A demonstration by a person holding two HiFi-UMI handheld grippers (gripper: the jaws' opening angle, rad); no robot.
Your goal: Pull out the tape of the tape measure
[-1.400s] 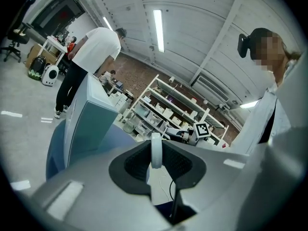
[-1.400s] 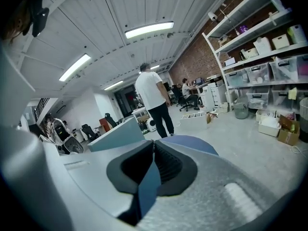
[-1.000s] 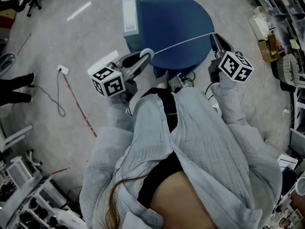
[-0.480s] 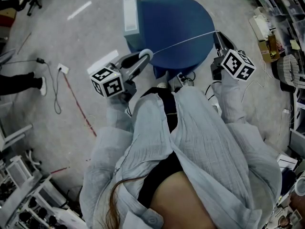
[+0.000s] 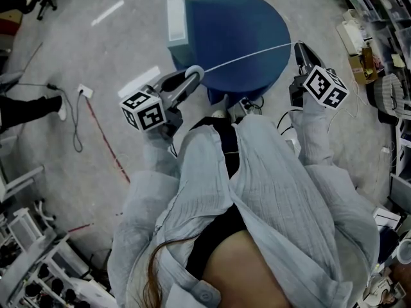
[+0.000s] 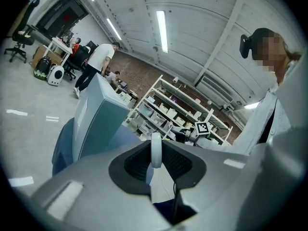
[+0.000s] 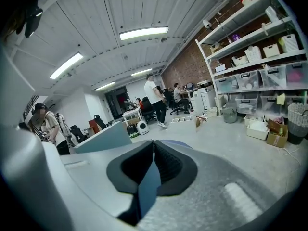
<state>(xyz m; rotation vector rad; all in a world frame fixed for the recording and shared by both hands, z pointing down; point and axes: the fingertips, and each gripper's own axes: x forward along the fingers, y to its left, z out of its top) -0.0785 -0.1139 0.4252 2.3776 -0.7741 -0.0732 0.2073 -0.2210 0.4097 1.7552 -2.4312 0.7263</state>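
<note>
My left gripper point(image 5: 191, 77) is shut on the small white round case of the tape measure point(image 5: 197, 70). In the left gripper view the case point(image 6: 156, 147) sits edge-on between the black pads. A thin white tape point(image 5: 247, 57) runs taut from the case across the blue round table point(image 5: 237, 18) to my right gripper point(image 5: 298, 47). That gripper is shut on the tape's end at the table's right rim. In the right gripper view the jaws point(image 7: 154, 152) are pressed together and the tape's end is too thin to make out.
A tall grey-blue box point(image 5: 176, 15) stands at the table's left edge, close to the left gripper. Cables and a wall plug point(image 5: 84, 95) lie on the floor to the left. Shelves and boxes point(image 5: 359, 40) line the right side. Other people stand far off.
My right gripper has moved a little to the right and away from me, and the tape between the grippers is longer. The left gripper has stayed put. A person's foot at the left edge shifted.
</note>
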